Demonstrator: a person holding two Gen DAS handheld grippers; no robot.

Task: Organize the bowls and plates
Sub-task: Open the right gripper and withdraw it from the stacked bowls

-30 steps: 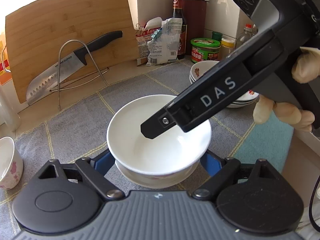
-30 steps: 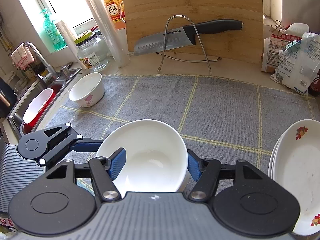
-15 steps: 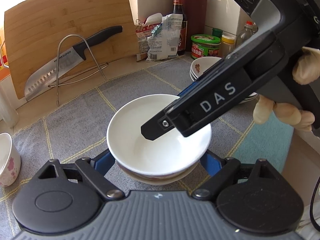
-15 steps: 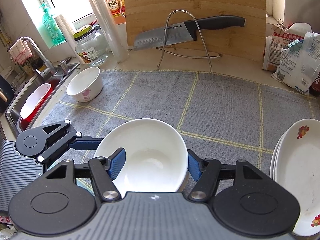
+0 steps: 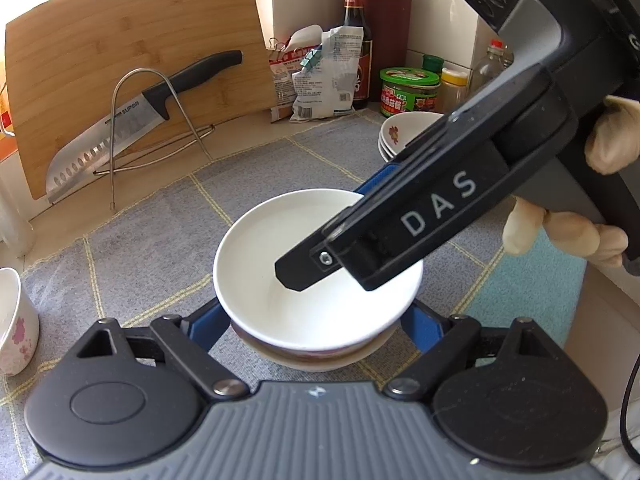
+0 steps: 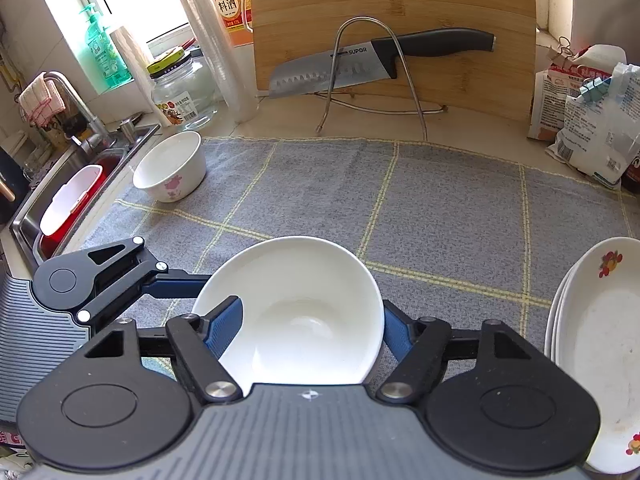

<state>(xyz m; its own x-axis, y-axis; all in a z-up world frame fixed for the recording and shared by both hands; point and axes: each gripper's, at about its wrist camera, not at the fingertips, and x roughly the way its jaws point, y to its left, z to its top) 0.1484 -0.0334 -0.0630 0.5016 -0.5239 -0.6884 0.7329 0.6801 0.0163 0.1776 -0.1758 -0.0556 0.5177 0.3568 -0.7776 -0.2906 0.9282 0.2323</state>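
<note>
A plain white bowl (image 5: 280, 248) (image 6: 304, 288) sits nested in a lower bowl (image 5: 316, 360) with a reddish pattern, on the grey mat. My left gripper (image 5: 316, 314) has its blue fingers pressed against both sides of the lower bowl. One left finger (image 6: 176, 280) reaches the bowl in the right wrist view. My right gripper (image 6: 310, 318) comes in from the right. Its jaws are opening, one finger inside the upper bowl and the other outside its rim, the pads off the wall. A stack of floral plates (image 6: 600, 340) (image 5: 400, 132) lies to the right.
A small floral bowl (image 6: 170, 168) stands at the mat's left edge by the sink (image 6: 72, 184). A knife on a wire rack (image 6: 360, 64) leans against the cutting board behind. Bags (image 6: 592, 128), jars and bottles line the back right. A gloved hand (image 5: 560, 236) holds the right gripper.
The upper bowl has sunk deeper into the lower bowl. The right gripper's fingers have spread slightly off the bowl's wall. The left gripper has kept its hold.
</note>
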